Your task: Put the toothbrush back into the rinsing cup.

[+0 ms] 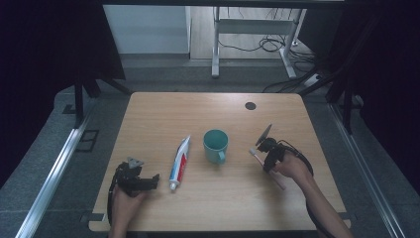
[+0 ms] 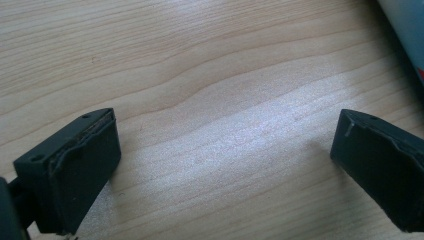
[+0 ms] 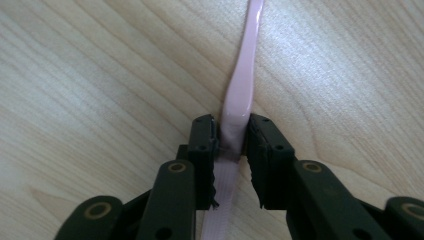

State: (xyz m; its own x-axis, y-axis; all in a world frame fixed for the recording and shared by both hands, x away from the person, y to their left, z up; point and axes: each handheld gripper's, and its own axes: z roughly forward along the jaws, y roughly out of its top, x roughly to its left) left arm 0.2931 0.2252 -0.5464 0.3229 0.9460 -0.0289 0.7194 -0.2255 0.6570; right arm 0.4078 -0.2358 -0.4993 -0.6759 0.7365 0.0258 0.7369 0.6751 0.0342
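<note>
A pink toothbrush (image 3: pixel 245 75) lies flat on the wooden table (image 1: pixel 198 109), to the right of a teal cup (image 1: pixel 216 144). My right gripper (image 3: pixel 231 127) is shut on its handle, both pads pressing the pink plastic. In the high view the right gripper (image 1: pixel 270 156) sits over the toothbrush (image 1: pixel 254 151), whose head points toward the cup. A white, red and blue toothpaste tube (image 1: pixel 180 162) lies left of the cup. My left gripper (image 1: pixel 154 181) rests low at the table's front left, just left of the tube, and stands open (image 2: pixel 225 160) over bare wood.
A corner of the toothpaste tube (image 2: pixel 407 25) shows at the top right of the left gripper view. A small black round hole (image 1: pixel 250 105) sits near the table's far edge. Metal frame legs and cables stand on the floor beyond the table.
</note>
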